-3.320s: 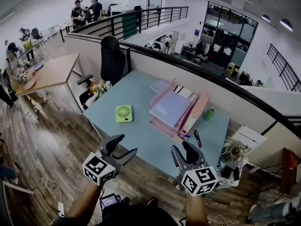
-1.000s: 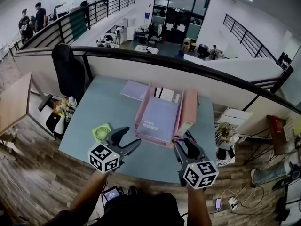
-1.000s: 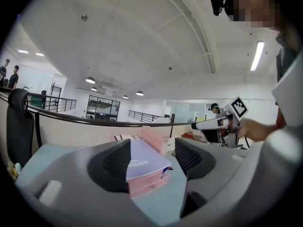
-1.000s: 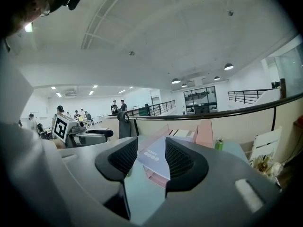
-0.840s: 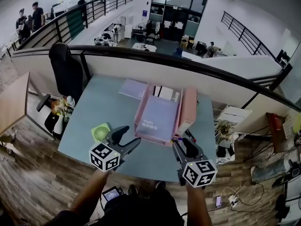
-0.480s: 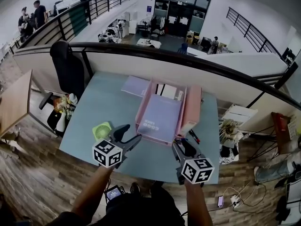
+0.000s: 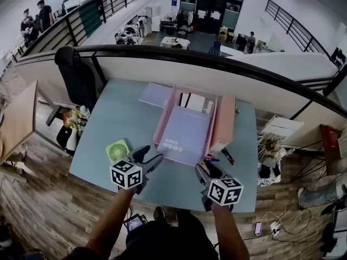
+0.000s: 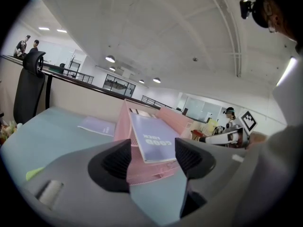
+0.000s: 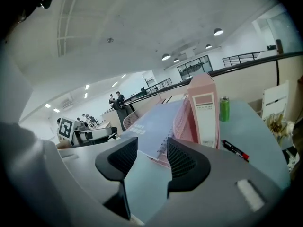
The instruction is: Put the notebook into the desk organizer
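notebook [image 7: 184,137] overhanging organizer [image 7: 223,121] front edge, open desk [image 7: 124,123] beside

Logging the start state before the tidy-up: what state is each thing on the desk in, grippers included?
Left gripper: open, empty.
Right gripper: open, empty.
Desk organizer: upright on the desk.
Purple notebook: closed, lying on the organizer's top tray.
Second notebook: closed, flat on the desk.
Fan: lying on the desk.
Marker: lying on the desk.
Can: upright.

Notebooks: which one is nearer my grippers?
The spiral notebook atop the pink organizer; the other notebook lies on the table, farther back left.
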Motion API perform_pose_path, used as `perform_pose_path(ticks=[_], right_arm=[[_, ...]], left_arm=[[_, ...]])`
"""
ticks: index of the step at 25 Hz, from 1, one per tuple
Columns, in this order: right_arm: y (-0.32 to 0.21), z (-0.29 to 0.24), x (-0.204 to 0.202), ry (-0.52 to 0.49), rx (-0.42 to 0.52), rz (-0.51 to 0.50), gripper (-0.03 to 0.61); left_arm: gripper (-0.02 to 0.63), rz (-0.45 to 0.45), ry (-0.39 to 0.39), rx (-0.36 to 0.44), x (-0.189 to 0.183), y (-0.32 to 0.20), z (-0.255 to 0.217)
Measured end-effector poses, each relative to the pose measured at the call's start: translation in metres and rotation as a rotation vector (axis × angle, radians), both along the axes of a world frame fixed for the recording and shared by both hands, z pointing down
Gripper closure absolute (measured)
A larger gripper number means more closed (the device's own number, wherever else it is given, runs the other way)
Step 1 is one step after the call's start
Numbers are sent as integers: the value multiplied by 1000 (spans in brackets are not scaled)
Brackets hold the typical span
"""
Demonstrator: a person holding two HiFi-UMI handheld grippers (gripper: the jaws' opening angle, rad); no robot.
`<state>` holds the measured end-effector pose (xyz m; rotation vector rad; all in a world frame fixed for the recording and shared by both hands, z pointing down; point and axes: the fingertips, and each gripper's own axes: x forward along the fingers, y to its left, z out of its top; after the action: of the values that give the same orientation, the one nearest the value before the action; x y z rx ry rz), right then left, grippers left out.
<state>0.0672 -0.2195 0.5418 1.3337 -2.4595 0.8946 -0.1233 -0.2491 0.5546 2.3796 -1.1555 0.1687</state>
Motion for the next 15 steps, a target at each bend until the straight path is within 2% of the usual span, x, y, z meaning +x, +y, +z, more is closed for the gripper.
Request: perform_pose_path(ticks=[6,15], right_arm=[[-7,24,-5,-107,-88,4,394],[-21,42,-14,-204,-155,18,394]], left_arm=[[290,-16,50,-74,6,-10,19],[291,-24,54,-151,10,-20,42]])
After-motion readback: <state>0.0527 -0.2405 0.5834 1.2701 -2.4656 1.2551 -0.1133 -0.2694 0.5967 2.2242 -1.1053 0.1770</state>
